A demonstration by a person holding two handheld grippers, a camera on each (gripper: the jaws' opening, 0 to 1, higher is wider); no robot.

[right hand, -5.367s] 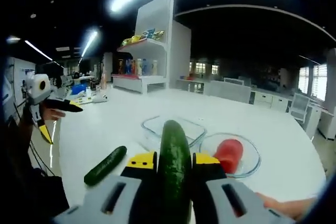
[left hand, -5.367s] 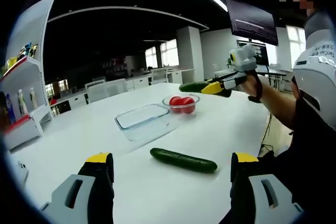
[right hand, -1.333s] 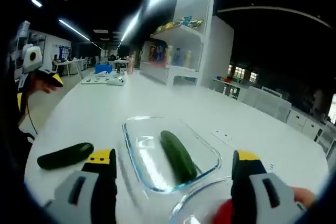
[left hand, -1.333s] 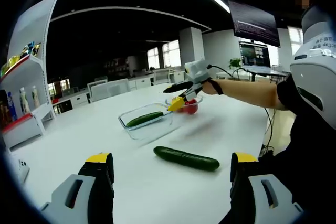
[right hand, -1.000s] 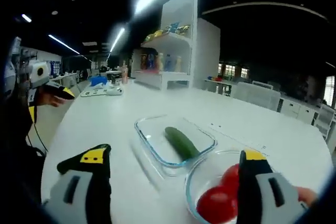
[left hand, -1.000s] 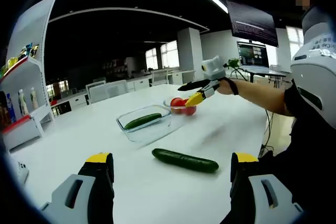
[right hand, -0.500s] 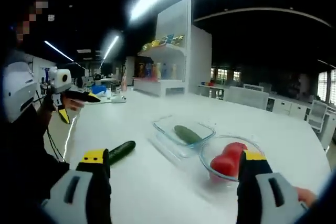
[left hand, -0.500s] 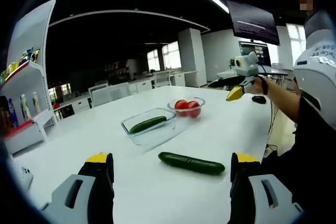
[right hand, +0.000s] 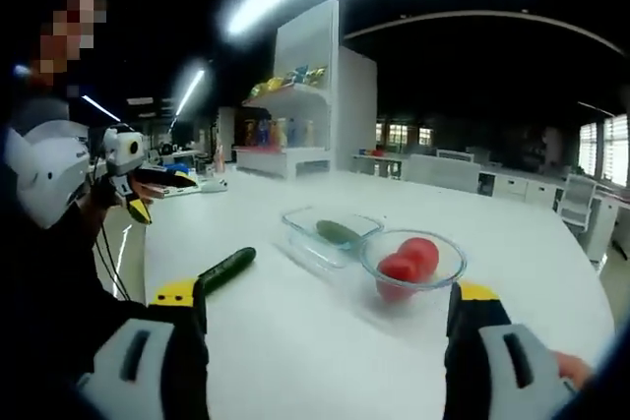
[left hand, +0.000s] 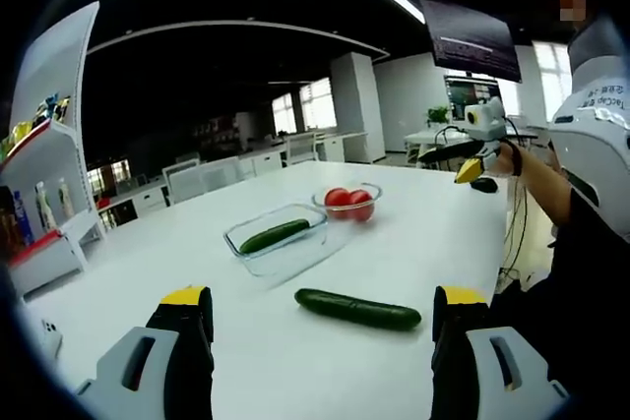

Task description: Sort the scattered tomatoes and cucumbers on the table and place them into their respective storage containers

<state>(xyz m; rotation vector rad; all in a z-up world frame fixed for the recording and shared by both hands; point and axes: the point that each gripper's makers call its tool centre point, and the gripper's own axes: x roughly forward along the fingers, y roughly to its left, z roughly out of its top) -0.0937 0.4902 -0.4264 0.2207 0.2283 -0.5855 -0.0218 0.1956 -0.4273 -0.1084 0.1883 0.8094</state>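
A loose cucumber [left hand: 358, 309] lies on the white table [left hand: 413, 243] just ahead of my open left gripper [left hand: 320, 341], between its jaws' line of sight. Behind it a rectangular glass container [left hand: 277, 239] holds one cucumber [left hand: 275, 235]. A round glass bowl [left hand: 346, 203] with red tomatoes [left hand: 348, 200] stands beyond. My right gripper [right hand: 328, 336] is open and empty, drawn back from the table; it appears as the right gripper [left hand: 471, 156] at the right of the left gripper view. The loose cucumber [right hand: 225, 270], container [right hand: 329, 233] and bowl of tomatoes [right hand: 409, 261] lie ahead of it.
A white shelf unit [right hand: 307, 95] with bottles and packets stands beyond the table. The person's white sleeve [left hand: 596, 159] fills the right side of the left gripper view. The left gripper [right hand: 143, 192] shows at the left of the right gripper view. Desks and chairs [left hand: 212, 166] line the back.
My right gripper has let a cucumber go into the glass container, then pulled back and away from the table, open. The left gripper has stayed open over the loose cucumber.
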